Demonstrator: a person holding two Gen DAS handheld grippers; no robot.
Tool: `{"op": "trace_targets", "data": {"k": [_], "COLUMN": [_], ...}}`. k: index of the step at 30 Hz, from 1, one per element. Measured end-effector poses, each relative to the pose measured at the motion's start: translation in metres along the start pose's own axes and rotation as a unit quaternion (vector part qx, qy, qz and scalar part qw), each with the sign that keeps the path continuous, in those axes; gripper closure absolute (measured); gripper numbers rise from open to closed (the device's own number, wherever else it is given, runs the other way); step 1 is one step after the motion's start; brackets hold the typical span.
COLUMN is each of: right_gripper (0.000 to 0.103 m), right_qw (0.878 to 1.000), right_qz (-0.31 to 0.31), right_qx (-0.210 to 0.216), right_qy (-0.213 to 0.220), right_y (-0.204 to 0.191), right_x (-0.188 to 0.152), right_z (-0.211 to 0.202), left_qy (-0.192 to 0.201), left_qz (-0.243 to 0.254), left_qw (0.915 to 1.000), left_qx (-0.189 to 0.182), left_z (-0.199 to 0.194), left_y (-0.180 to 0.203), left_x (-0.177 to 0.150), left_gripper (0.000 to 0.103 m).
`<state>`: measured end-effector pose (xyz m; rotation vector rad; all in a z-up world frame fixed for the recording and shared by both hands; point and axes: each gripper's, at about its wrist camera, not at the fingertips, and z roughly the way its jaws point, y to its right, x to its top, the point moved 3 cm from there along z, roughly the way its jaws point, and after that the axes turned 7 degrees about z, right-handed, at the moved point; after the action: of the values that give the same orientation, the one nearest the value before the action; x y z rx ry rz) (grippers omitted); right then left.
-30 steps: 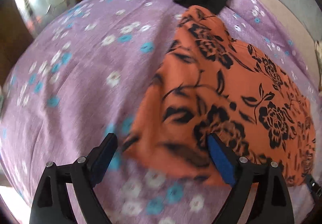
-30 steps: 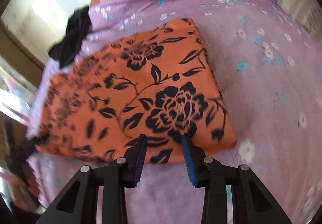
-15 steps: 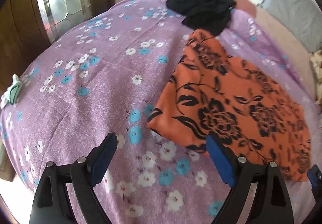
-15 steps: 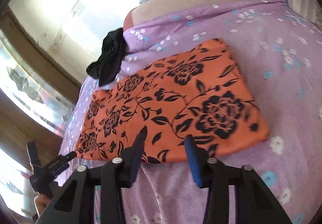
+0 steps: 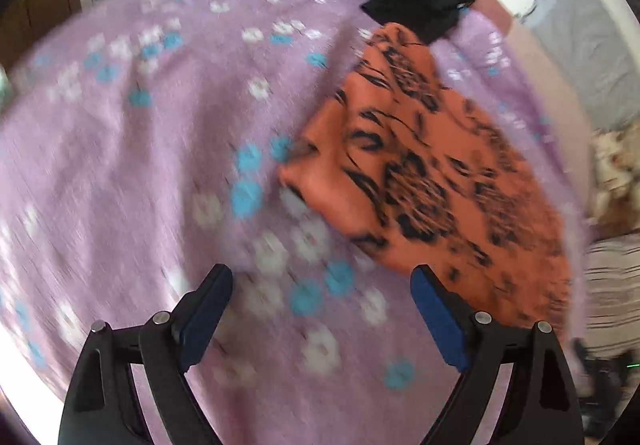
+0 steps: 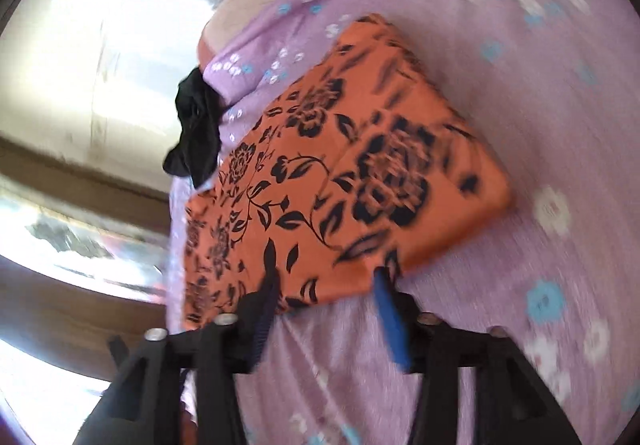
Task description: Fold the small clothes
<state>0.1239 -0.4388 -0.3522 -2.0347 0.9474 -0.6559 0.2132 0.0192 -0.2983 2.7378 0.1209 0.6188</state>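
Landmark = orange floral cloth (image 5: 432,181), folded into a flat rectangle on the purple flowered bedspread (image 5: 132,149); a black garment (image 5: 408,1) sits bunched just past its far corner, touching or overlapping it, can't tell which. Going left to right: left gripper (image 5: 320,309) hovers over bare bedspread on the left of the cloth, jaws spread wide with nothing between them, only its right pad (image 5: 438,321) overlaps the cloth's near edge in view, looks above it, not touching. Gripper pitched steeply down at the bed; frame is motion-blurred so edges are soft. In the right wrist view the cloth (image 6: 340,173) lies straight ahead of the right gripper (image 6: 326,285), long axis running from near-left to far-right on the diagonal, near long edge right at the fingertips. Right jaws are opening now; the near edge of the cloth sits in the gap, and the pads don't appear to press on it, so I read it as released, not held. Right gripper tilted shallower than the left and rolled somewhat. Black garment (image 6: 196,129) shows off the cloth's far-left corner here. Judgement: right hand is the nearer one to the cloth, centred on its near edge; left is off to the side. The cloth looks finished folding; next likely target is the black garment, which lies beyond the cloth from both hands, left side closer to it
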Motion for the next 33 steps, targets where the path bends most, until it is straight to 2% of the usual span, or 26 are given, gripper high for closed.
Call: {"op": "trace_targets", "data": {"k": [3,5,7,9,12,17,19,21,23,24,25,26,27,29,31,33], "right_gripper": [0.037,0.037,0.036,0.037,0.037,0.036,0.035,0.036,0.037,0.038,0.04,0.048,0.065,0.083,0.084,0.086], "right_qw": [0.999,0.996,0.991,0.985,0.981,0.983,0.98,0.977,0.979,0.979,0.979,0.979,0.979,0.98,0.98,0.984], "right_qz": [0.048,0.084,0.133,0.168,0.178,0.157,0.164,0.172,0.167,0.165,0.164,0.164,0.163,0.162,0.159,0.13], "right_qx": [0.01,0.0,-0.007,0.019,0.042,0.061,0.077,0.089,0.08,0.074,0.073,0.07,0.064,0.042,0.037,0.025], "right_qy": [0.016,0.026,0.034,0.045,0.07,0.076,0.081,0.088,0.089,0.091,0.096,0.102,0.106,0.104,0.109,0.119], "right_y": [0.015,0.03,0.048,0.058,0.058,0.041,0.037,0.032,0.029,0.027,0.026,0.027,0.027,0.032,0.031,0.02], "right_x": [-0.001,0.001,0.004,0.009,0.018,0.032,0.037,0.044,0.049,0.052,0.054,0.057,0.059,0.063,0.064,0.065], "right_z": [-0.012,-0.013,-0.009,-0.006,0.001,0.025,0.031,0.039,0.045,0.048,0.051,0.052,0.055,0.064,0.065,0.062], "left_qy": [-0.005,-0.008,0.006,0.017,0.042,0.068,0.073,0.088,0.089,0.09,0.092,0.092,0.09,0.084,0.085,0.091], "left_qz": [-0.045,-0.072,-0.105,-0.127,-0.147,-0.159,-0.152,-0.147,-0.146,-0.147,-0.151,-0.156,-0.164,-0.175,-0.165,-0.155], "left_qw": [0.9975,0.9946,0.9904,0.9861,0.981,0.9722,0.9722,0.9742,0.9764,0.977,0.9768,0.9762,0.9749,0.9714,0.9735,0.9749], "left_qx": [-0.054,-0.075,-0.09,-0.106,-0.12,-0.158,-0.162,-0.147,-0.132,-0.125,-0.121,-0.12,-0.122,-0.137,-0.133,-0.132], "left_z": [-0.001,0.002,0.004,0.01,0.021,0.038,0.044,0.049,0.054,0.056,0.057,0.058,0.061,0.066,0.066,0.063], "left_y": [-0.003,-0.005,-0.007,-0.007,-0.004,0.005,0.01,0.013,0.013,0.011,0.009,0.006,0.003,-0.002,0.0,0.004], "left_x": [-0.004,0.0,0.003,0.009,0.023,0.042,0.049,0.053,0.054,0.053,0.053,0.053,0.053,0.055,0.057,0.058], "left_gripper": [0.011,0.007,0.003,0.0,0.0,0.0,0.001,0.012,0.041,0.047,0.06,0.072,0.075,0.082,0.085,0.087]}}
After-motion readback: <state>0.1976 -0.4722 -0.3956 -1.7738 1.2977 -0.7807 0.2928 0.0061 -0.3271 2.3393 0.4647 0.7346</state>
